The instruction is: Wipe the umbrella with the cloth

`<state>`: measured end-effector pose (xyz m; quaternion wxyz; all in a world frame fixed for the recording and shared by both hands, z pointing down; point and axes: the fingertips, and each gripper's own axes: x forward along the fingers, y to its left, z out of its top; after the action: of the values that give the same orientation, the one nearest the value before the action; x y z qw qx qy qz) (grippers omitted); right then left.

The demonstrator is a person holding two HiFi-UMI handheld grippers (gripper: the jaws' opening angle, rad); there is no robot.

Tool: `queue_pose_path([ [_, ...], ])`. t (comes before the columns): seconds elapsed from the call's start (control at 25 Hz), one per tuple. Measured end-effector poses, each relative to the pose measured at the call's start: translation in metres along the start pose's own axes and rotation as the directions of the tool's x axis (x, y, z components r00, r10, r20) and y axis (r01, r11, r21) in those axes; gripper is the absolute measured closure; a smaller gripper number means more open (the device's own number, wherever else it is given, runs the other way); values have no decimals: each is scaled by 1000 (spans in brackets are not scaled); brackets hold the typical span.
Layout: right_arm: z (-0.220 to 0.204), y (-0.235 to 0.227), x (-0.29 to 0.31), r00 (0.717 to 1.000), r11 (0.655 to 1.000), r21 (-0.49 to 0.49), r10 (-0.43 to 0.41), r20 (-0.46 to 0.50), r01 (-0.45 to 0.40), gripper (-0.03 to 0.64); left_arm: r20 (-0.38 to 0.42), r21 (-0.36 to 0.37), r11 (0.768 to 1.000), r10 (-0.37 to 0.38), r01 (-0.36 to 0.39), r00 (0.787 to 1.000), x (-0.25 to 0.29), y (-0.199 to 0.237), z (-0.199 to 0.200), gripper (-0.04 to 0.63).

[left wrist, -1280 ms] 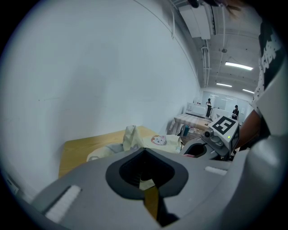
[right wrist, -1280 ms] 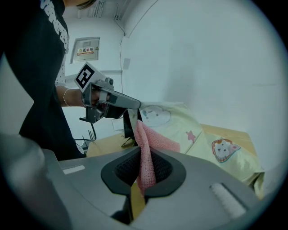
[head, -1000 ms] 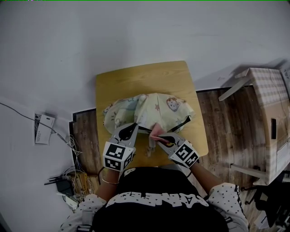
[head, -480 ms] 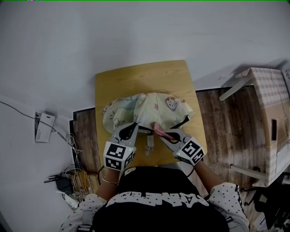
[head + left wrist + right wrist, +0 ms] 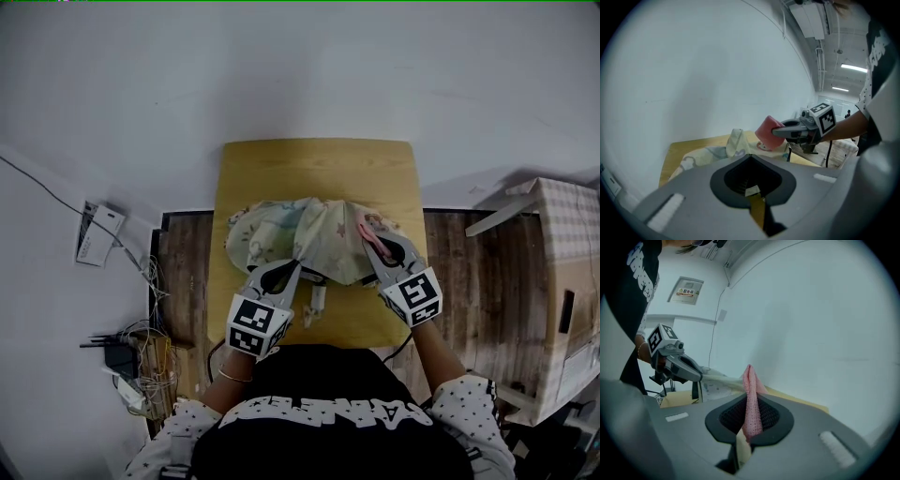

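Now the right gripper [image 5: 382,246], clamped on the cloth [image 5: 372,238], has swept across the umbrella [image 5: 319,234] on the table [image 5: 309,159] to its right side (one wiping stroke, seemingly); the left gripper [image 5: 292,269] pinches its near edge.

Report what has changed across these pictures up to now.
The right claw, shut on the pink cloth, swept across the umbrella, from the middle of its near edge out to its right side, farther from the person. The left claw stayed clamped on the umbrella's near edge, and the umbrella stayed spread on the wooden table.
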<state>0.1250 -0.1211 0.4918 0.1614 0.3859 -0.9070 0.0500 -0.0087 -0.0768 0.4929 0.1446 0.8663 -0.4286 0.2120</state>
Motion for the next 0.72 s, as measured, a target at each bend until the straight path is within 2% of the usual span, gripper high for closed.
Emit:
queue_pose_path([
  [0.16,7,-13,18,1000,997,-81,7,-19,-8,584,6,-35,999,9,-8,1000,-1,-6,-4,594],
  [0.36,-8,-27,40,994,975,-217,12,-111,-36,584,22,-63,997,39,-38,999,-7,-9,-2,594],
  [0.56,-37,-29,46,979,969,-236,22,-204,-72,584,14,-63,996,65,-64,998,-10,-6,-4,594],
  [0.72,-47,-21,42,972,968,-226,58,-229,-111,584,13,-60,996,65,-64,998,-10,-8,-3,594],
])
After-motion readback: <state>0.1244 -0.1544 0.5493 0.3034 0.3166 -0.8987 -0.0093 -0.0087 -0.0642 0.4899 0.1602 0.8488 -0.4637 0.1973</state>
